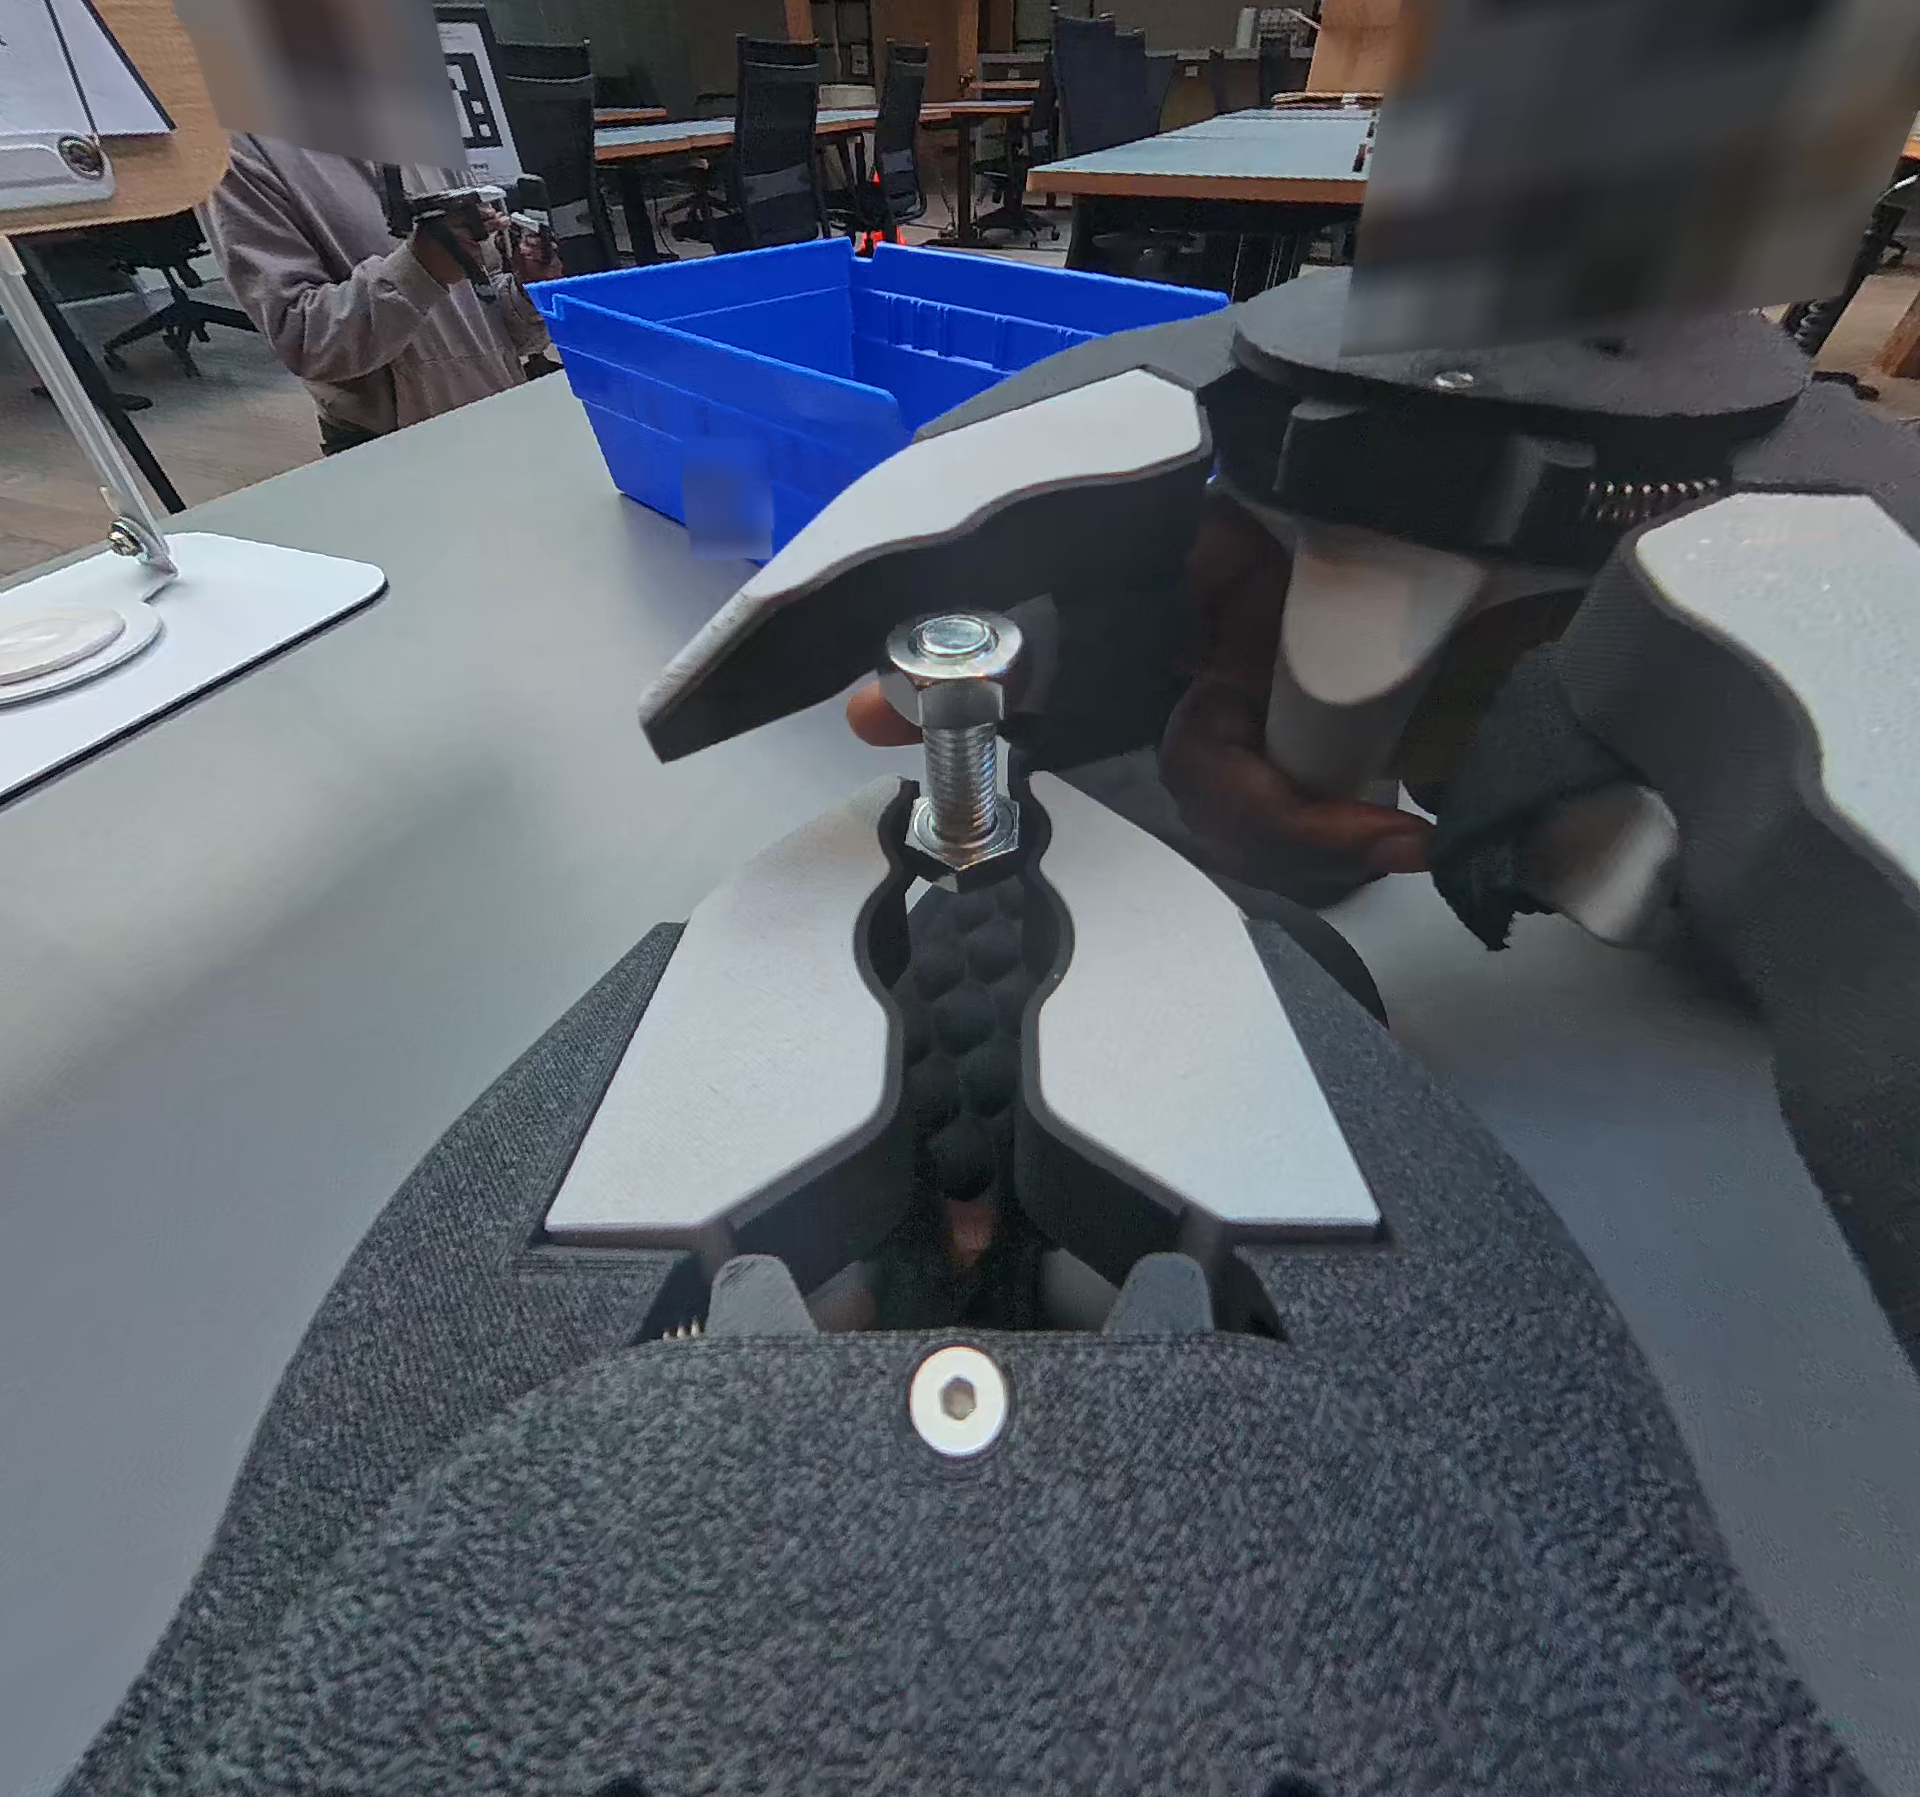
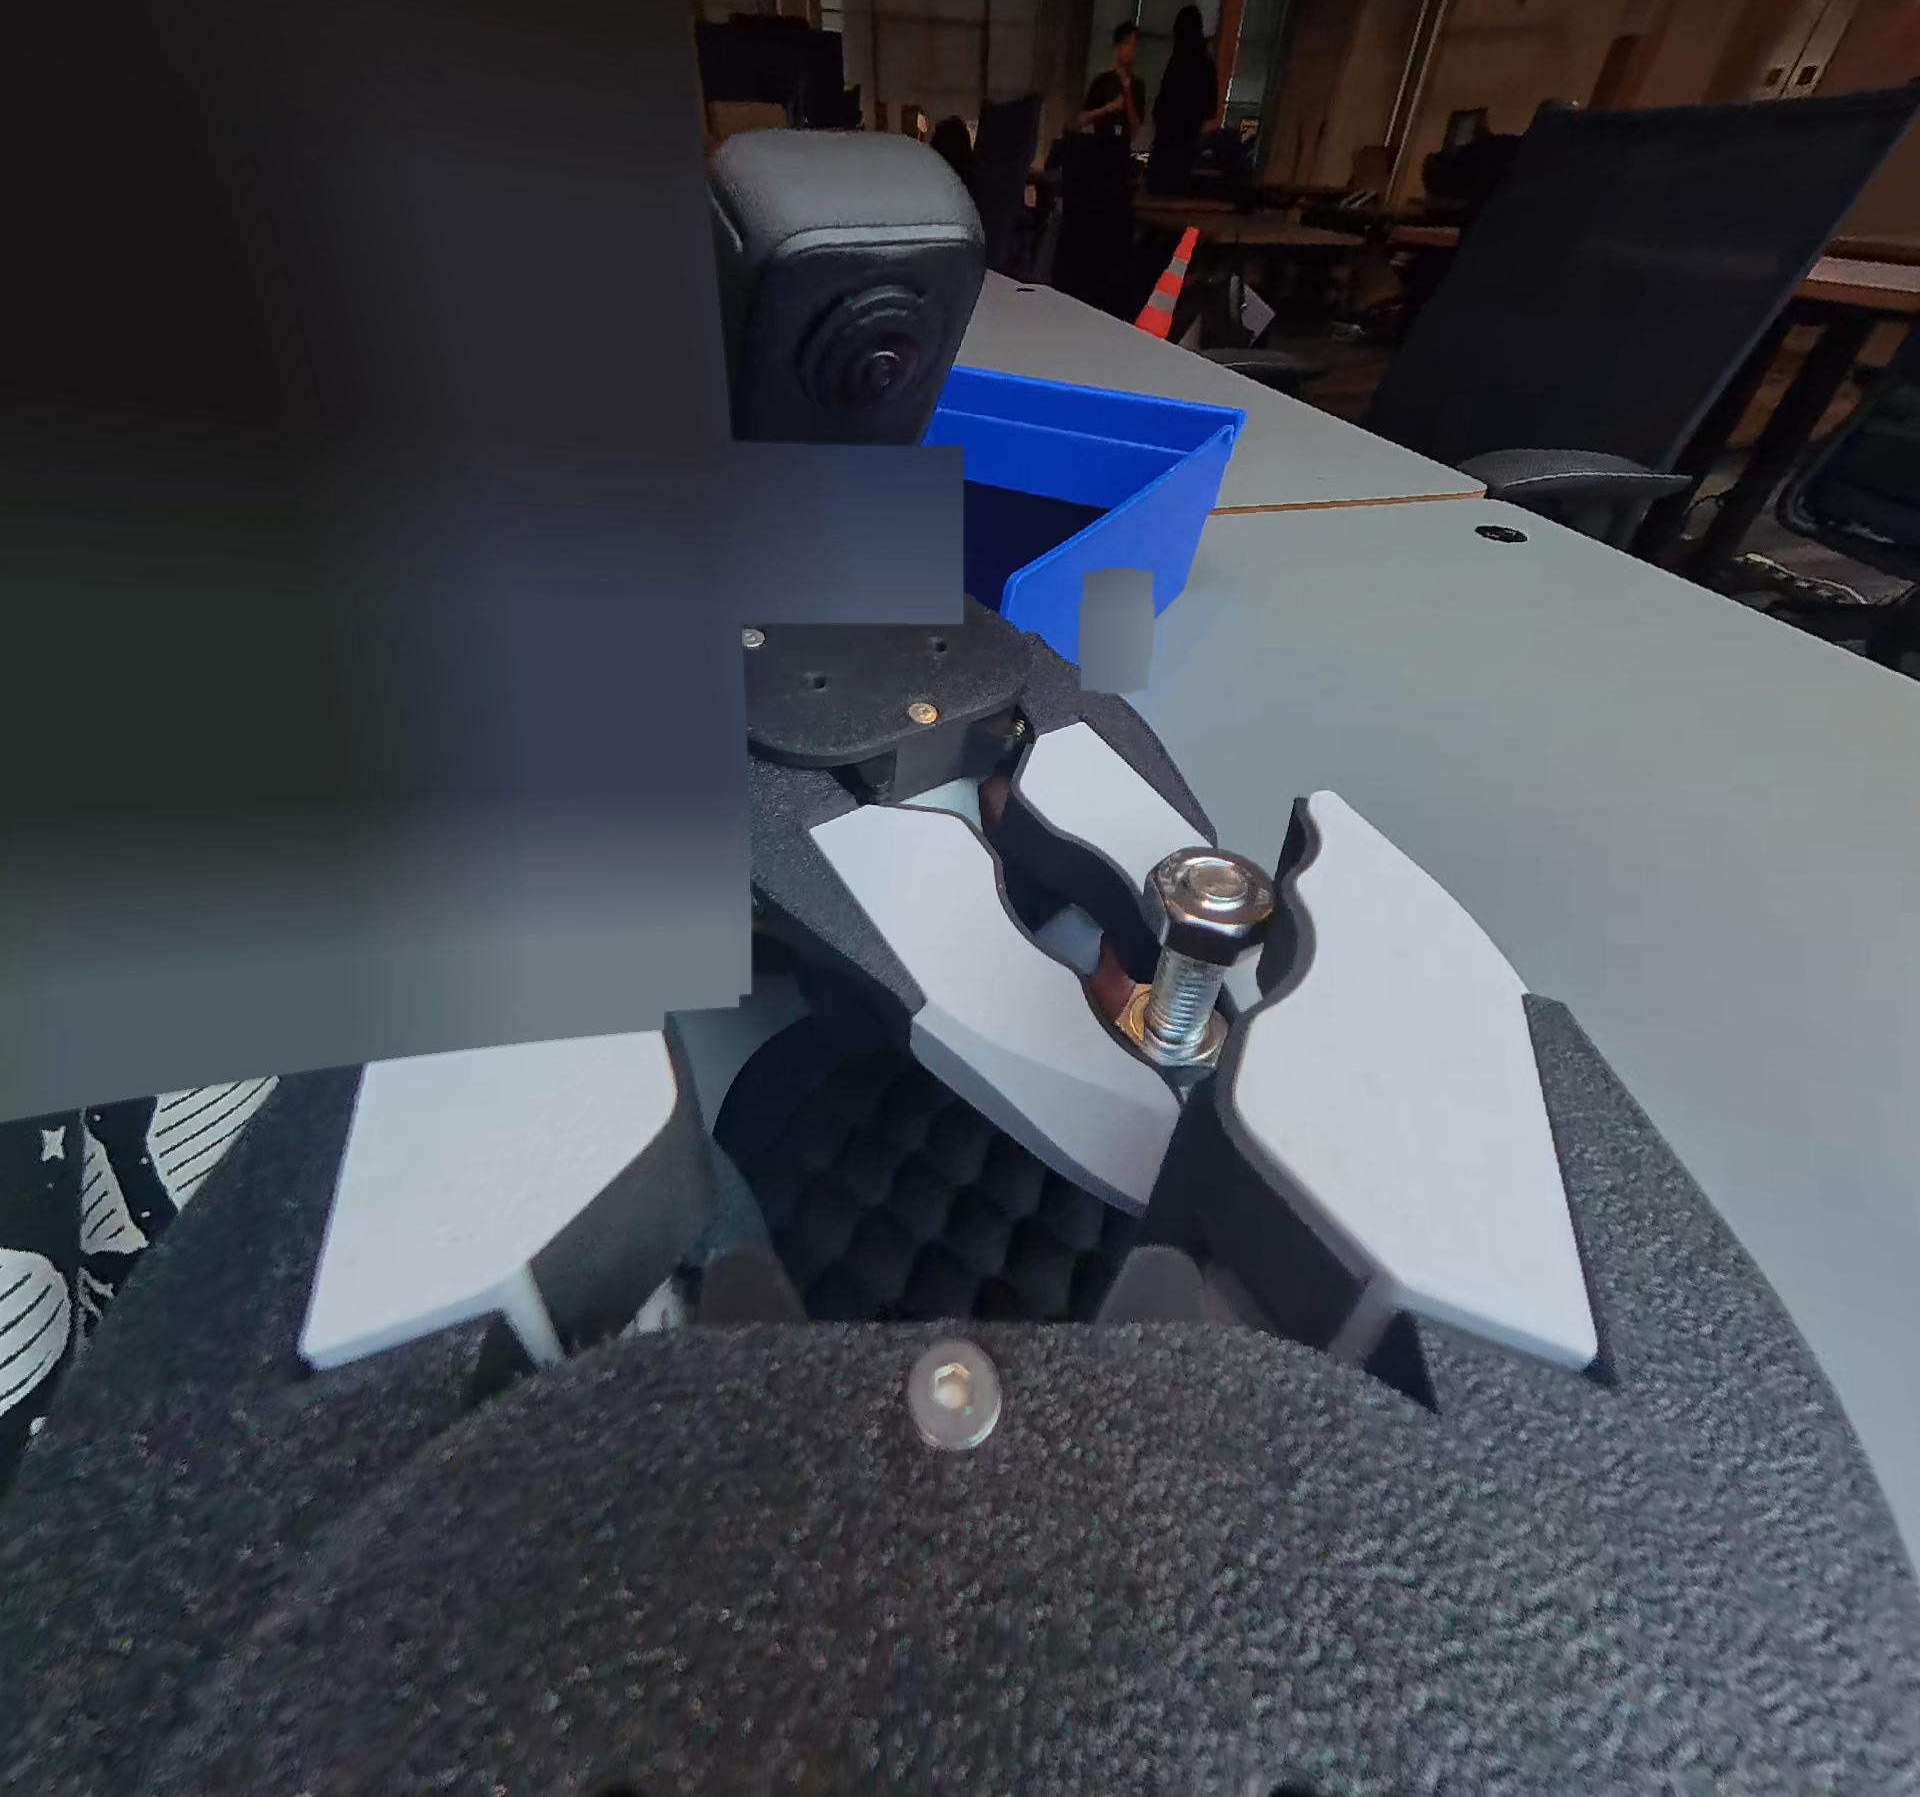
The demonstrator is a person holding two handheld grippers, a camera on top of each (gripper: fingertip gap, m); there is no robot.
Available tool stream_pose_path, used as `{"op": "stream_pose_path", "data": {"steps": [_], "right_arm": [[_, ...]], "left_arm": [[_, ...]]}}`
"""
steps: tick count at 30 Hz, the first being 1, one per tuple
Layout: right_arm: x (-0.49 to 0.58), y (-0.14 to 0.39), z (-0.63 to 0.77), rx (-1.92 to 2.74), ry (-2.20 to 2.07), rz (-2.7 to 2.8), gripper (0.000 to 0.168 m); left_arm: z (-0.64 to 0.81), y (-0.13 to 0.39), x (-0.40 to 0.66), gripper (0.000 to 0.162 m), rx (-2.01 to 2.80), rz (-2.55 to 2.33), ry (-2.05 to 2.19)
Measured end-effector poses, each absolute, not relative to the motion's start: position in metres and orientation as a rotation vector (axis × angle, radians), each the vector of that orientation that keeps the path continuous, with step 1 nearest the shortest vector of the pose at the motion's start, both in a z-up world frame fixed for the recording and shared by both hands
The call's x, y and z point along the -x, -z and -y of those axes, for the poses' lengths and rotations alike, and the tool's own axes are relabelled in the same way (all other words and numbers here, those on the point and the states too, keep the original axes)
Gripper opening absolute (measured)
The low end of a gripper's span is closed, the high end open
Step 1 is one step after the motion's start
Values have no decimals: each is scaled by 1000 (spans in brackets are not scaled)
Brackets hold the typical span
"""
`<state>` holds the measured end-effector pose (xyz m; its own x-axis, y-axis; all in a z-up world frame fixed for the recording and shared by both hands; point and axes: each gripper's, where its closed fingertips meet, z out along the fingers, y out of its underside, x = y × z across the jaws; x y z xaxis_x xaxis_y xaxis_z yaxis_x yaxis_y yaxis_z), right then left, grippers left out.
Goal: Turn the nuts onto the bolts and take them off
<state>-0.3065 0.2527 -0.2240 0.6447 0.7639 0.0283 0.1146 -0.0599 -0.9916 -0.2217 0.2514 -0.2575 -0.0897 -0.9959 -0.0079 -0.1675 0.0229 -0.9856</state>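
While the left gripper (image 1: 961, 838) pinches a small silver hex nut (image 1: 961, 848) between its grey-faced fingertips at the centre of the left wrist view, a zinc-plated steel bolt (image 1: 956, 724) stands upright out of that nut, hex head on top and bare thread showing between head and nut. Its jaws are closed on the nut's flats.

From two o'clock in that view the right gripper (image 1: 1091, 667) reaches in, its jaws spread wide: one grey finger (image 1: 935, 542) lies just behind the bolt head, the other (image 1: 1787, 698) is well apart at three o'clock. In the right wrist view the bolt head (image 2: 1210, 900) sits at about one o'clock, just beside the right-hand finger (image 2: 1392, 1051), which I cannot confirm touches it.

A blue plastic bin (image 1: 821, 365) sits on the grey table (image 1: 364, 916) at twelve o'clock, beyond the tools.

Judging by the exposed thread, nut and bolt are part-way along a turning step; whether on or off cannot be told from this moment. The right gripper looks to be between grips. The next move probably calls for its jaws to close squarely on the head's flats, then rotate about the bolt's axis while the left holds the nut steady, so the thread does not bind.
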Motion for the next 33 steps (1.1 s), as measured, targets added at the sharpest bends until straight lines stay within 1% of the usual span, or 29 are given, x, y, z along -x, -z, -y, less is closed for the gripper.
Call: {"op": "stream_pose_path", "data": {"steps": [8, 9, 10, 13, 15, 17, 21, 23, 26, 33], "right_arm": [[294, 224, -229, 1570, -595, 684, 112], [292, 225, -224, 1570, -590, 677, 110], [291, 225, -219, 1573, -592, 679, 103], [295, 227, -200, 1559, -611, 741, 79], [291, 226, -198, 1545, -563, 751, 77], [286, 224, -204, 1543, -534, 728, 80], [280, 221, -226, 1552, -551, 658, 103], [282, 221, -237, 1554, -589, 645, 112], [291, 218, -246, 1540, -662, 660, 116], [306, 220, -252, 1541, -677, 734, 116]], "left_arm": [[-252, 257, 222, 18, 1282, -1400, 1178], [-253, 257, 222, 18, 1283, -1399, 1176], [-253, 257, 222, 17, 1284, -1397, 1176], [-254, 257, 222, 18, 1286, -1392, 1180], [-253, 257, 222, 18, 1283, -1393, 1180], [-253, 257, 222, 18, 1282, -1396, 1179], [-253, 256, 222, 17, 1280, -1395, 1182], [-252, 256, 222, 17, 1278, -1398, 1185], [-251, 257, 222, 17, 1273, -1411, 1184], [-250, 258, 222, 18, 1272, -1419, 1186]]}}
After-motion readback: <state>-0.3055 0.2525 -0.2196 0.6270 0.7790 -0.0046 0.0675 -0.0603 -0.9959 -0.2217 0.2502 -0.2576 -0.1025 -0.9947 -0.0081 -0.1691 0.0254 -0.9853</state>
